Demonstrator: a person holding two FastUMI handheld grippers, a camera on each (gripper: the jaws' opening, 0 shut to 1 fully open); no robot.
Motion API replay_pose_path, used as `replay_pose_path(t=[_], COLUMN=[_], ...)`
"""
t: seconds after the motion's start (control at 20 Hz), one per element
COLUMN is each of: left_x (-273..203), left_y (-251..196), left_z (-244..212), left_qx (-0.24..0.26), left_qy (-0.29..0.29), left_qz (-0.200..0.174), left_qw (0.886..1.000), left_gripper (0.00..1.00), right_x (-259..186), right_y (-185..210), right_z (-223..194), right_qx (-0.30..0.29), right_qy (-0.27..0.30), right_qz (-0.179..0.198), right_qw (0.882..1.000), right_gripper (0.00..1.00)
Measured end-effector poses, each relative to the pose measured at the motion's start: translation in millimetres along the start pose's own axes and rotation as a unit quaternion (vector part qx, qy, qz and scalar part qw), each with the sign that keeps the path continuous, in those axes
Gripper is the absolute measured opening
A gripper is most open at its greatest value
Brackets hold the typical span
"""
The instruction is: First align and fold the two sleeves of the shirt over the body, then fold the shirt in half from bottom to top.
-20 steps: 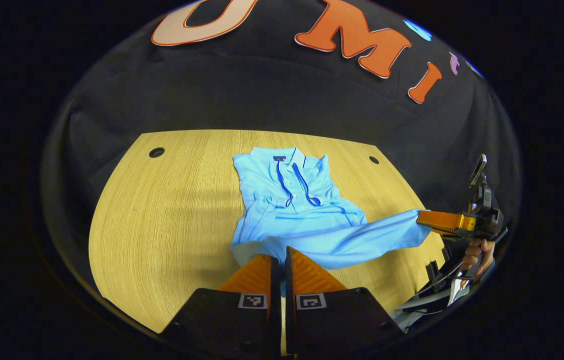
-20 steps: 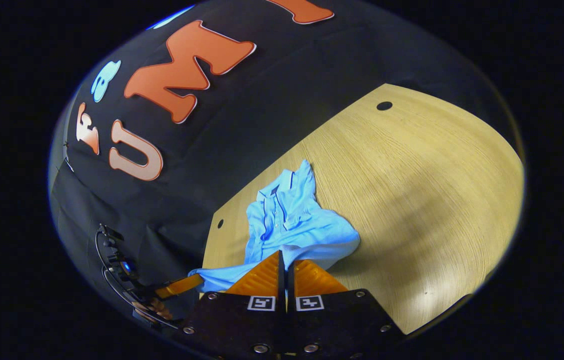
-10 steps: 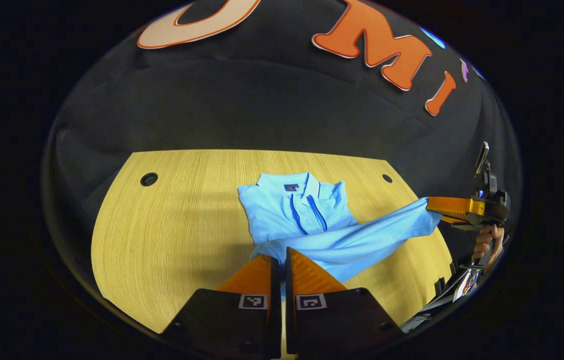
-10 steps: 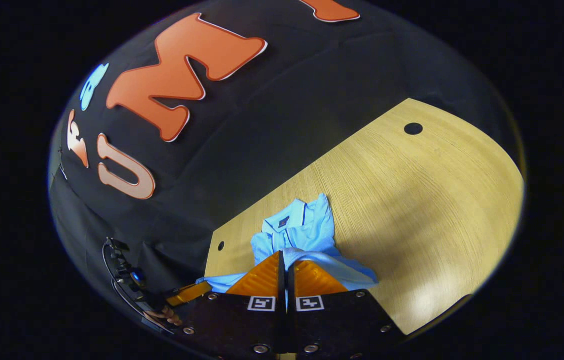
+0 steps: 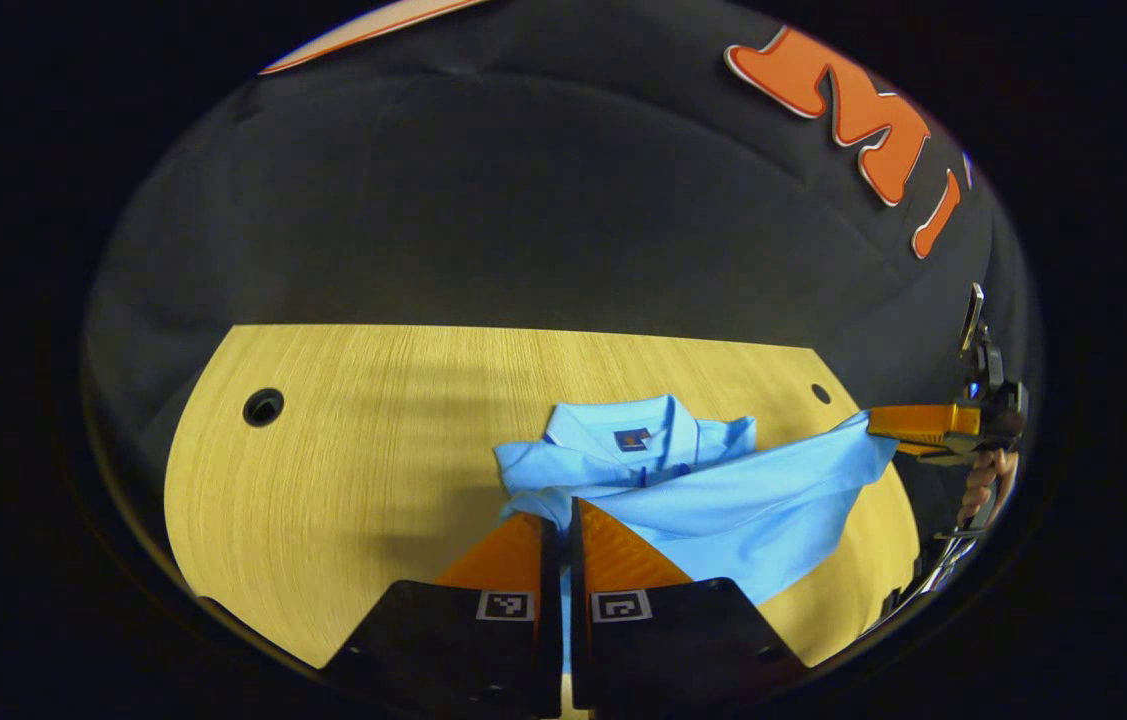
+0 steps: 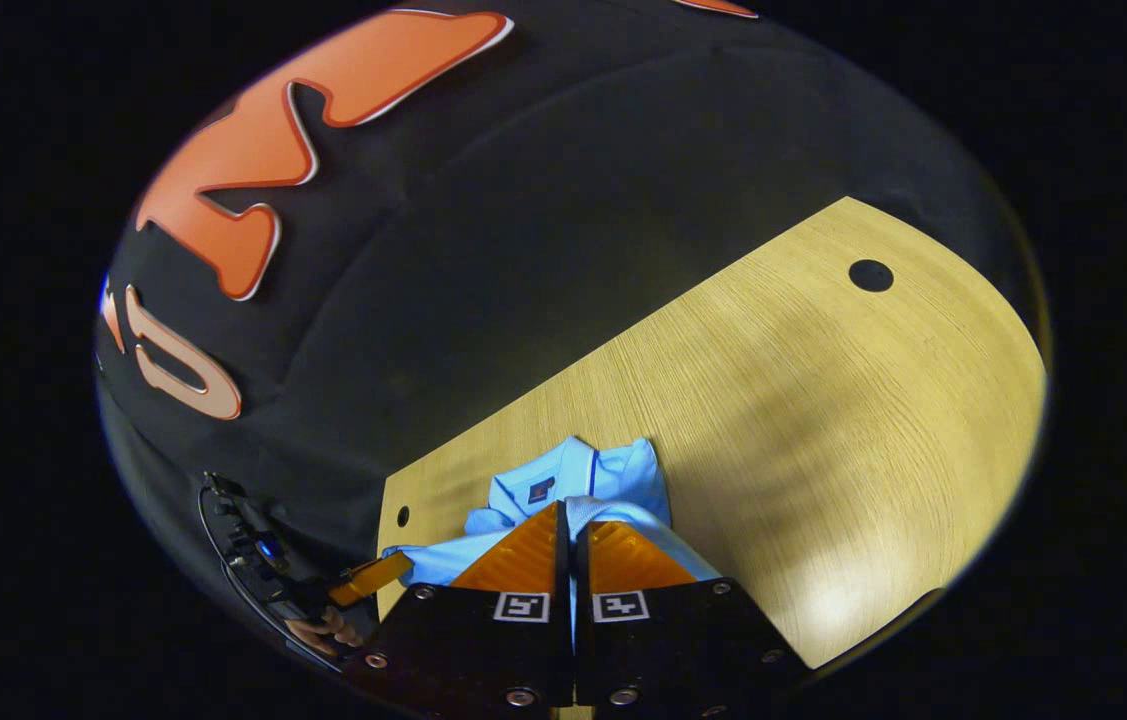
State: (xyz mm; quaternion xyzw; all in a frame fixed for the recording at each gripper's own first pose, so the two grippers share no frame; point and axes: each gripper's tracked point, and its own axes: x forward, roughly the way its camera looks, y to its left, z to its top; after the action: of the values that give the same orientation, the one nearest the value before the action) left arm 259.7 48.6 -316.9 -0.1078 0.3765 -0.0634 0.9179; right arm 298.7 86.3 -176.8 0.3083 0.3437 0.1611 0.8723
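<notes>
The light blue polo shirt lies near the far edge of the pale wooden table, and its lower hem is lifted above the body, stretched between the two grippers. The left gripper and the right gripper are each clenched on a corner of this hem. The raised cloth hides most of the body; the collar shows behind it, and round holes sit near the table's far corners.
</notes>
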Motion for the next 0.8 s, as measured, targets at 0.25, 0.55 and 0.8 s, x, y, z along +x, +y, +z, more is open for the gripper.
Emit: replay_pose_path(t=[0.25,0.55,0.8], left_x=[25.8,-14.7,-61.3], left_y=[5.4,-2.4,3.7], left_z=[19.6,71.2,76.8], left_qx=[0.045,0.052,0.051], left_qy=[-0.029,-0.134,-0.146], left_qz=[0.014,0.024,0.074], left_qw=[0.998,0.989,0.985], left_gripper=[0.14,0.73,0.98], right_x=[29.2,16.4,-27.8], right_y=[5.4,18.4,22.9], right_z=[16.0,33.8,32.7], right_qx=[0.063,0.052,-0.021], right_qy=[-0.003,-0.041,-0.06], right_qz=[0.02,0.044,0.038], right_qw=[0.998,0.997,0.997], right_gripper=[0.08,0.58,0.69])
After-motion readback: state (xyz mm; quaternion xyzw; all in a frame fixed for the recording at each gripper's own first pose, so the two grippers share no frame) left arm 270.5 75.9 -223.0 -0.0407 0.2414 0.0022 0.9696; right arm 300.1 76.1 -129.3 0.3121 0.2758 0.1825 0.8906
